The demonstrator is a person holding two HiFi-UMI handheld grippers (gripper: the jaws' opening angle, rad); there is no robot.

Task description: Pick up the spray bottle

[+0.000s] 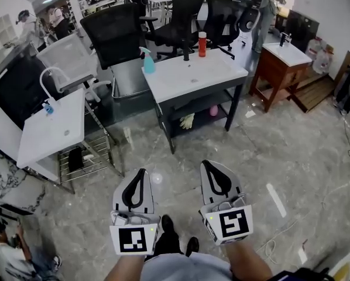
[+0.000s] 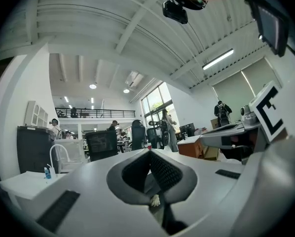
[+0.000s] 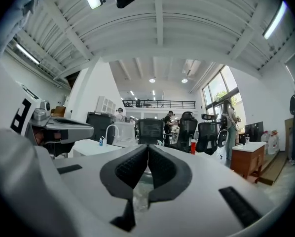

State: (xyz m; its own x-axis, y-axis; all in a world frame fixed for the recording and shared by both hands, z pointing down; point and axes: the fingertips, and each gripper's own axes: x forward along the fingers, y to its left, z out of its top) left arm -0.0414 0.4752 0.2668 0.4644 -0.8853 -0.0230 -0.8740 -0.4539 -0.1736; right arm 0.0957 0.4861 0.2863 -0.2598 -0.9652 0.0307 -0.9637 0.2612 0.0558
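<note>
The spray bottle (image 1: 148, 61), teal with a white trigger head, stands at the back left corner of a white sink counter (image 1: 216, 72) across the marble floor. Both grippers are held low and level in front of me, well short of it. My left gripper (image 1: 142, 170) has its black pads pressed together with nothing between them, and its own view (image 2: 149, 152) shows the same. My right gripper (image 1: 205, 163) is also shut and empty (image 3: 147, 147). Neither gripper view shows the spray bottle.
A red bottle (image 1: 202, 44) stands at the counter's back edge. A second white sink unit (image 1: 52, 130) with a small blue bottle (image 1: 48, 107) stands on the left. Black office chairs (image 1: 113, 34) stand behind. A wooden vanity (image 1: 280, 66) is at the right, with cables (image 1: 345, 133) on the floor.
</note>
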